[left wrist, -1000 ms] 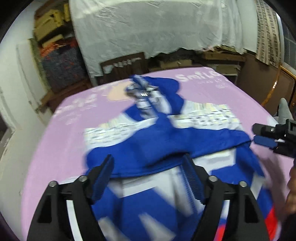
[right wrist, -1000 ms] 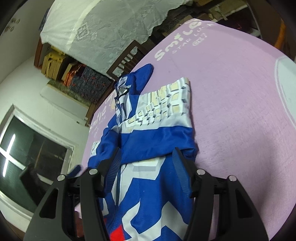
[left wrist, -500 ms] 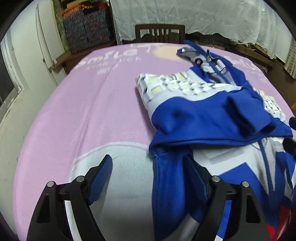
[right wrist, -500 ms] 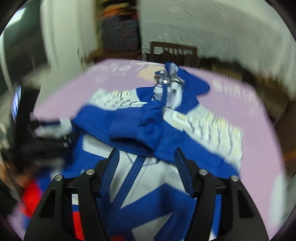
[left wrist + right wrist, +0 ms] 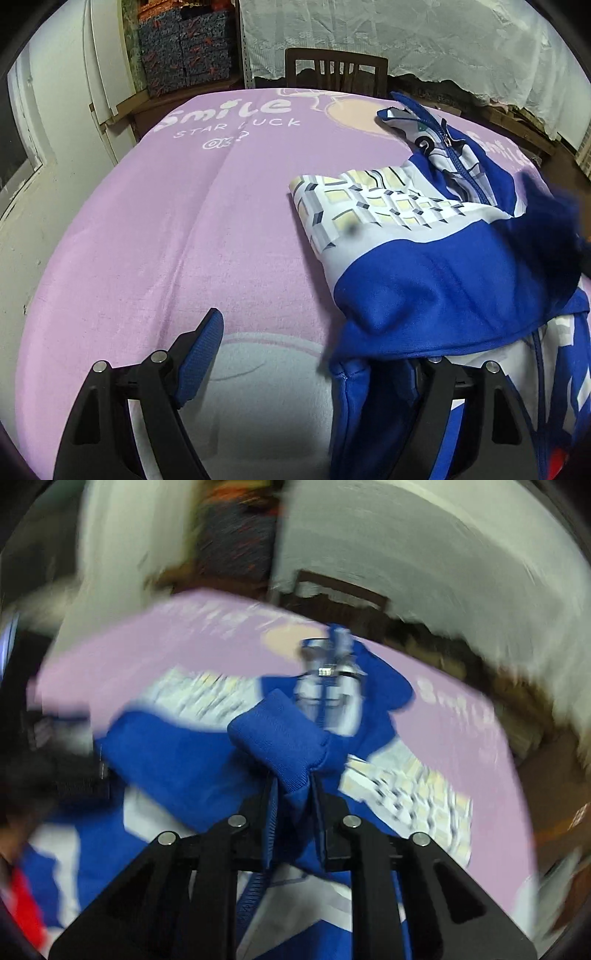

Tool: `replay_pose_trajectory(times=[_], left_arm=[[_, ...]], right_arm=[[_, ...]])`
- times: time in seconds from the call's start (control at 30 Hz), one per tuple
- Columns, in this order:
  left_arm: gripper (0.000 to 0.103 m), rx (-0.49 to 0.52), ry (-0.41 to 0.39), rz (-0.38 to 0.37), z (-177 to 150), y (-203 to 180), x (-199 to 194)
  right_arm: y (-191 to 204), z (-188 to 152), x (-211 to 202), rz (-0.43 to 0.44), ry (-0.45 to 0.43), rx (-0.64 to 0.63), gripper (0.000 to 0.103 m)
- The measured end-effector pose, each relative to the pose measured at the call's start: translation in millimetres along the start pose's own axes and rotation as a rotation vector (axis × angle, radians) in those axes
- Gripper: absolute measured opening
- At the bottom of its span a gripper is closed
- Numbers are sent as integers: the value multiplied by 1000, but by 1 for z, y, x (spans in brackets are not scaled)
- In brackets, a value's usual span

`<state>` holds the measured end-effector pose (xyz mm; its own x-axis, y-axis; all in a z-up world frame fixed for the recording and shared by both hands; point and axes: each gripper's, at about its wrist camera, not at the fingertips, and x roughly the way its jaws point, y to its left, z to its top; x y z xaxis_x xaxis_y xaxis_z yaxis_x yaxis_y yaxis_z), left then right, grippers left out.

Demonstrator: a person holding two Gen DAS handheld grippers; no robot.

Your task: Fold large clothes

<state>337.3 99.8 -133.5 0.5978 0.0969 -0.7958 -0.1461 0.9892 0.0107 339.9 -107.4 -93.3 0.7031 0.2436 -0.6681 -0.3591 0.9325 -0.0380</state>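
1. While its jaws are closing, the right gripper [image 5: 291,794] pinches the blue ribbed cuff [image 5: 280,738] of the jacket [image 5: 424,280] between its fingers.
2. The left gripper [image 5: 306,354] stands wide open, one finger under the jacket's edge.
3. The jacket lies toward the right edge of the purple-covered desk [image 5: 166,229].

Left gripper [image 5: 306,354] fingers wide apart; right gripper [image 5: 293,794] fingers closing, nearly together.
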Motion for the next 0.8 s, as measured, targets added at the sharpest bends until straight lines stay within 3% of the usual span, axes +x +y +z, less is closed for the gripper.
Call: replay_pose_trajectory(times=[0.1,0.17,0.27,0.4,0.57,0.8], left_arm=[[84,-1,1,2,0,0,0],[86,3,0,12,0,-1,0],[87,14,-5,28,-2,-3,-1],[87,-14,5,12,-3,2,-2],[87,-56,8,1,-10,11,-9],[86,-27,-43,39,-28,7,-40]], right_arm=[[-67,-13,-4,84,19,307,16],[-112,-34,7,171,86,500,15],[-137,-58,22,240,148,620,15],[-145,-76,27,277,164,673,29],[-165,-81,2,209,105,718,32],[-149,-56,-14,203,51,585,30]])
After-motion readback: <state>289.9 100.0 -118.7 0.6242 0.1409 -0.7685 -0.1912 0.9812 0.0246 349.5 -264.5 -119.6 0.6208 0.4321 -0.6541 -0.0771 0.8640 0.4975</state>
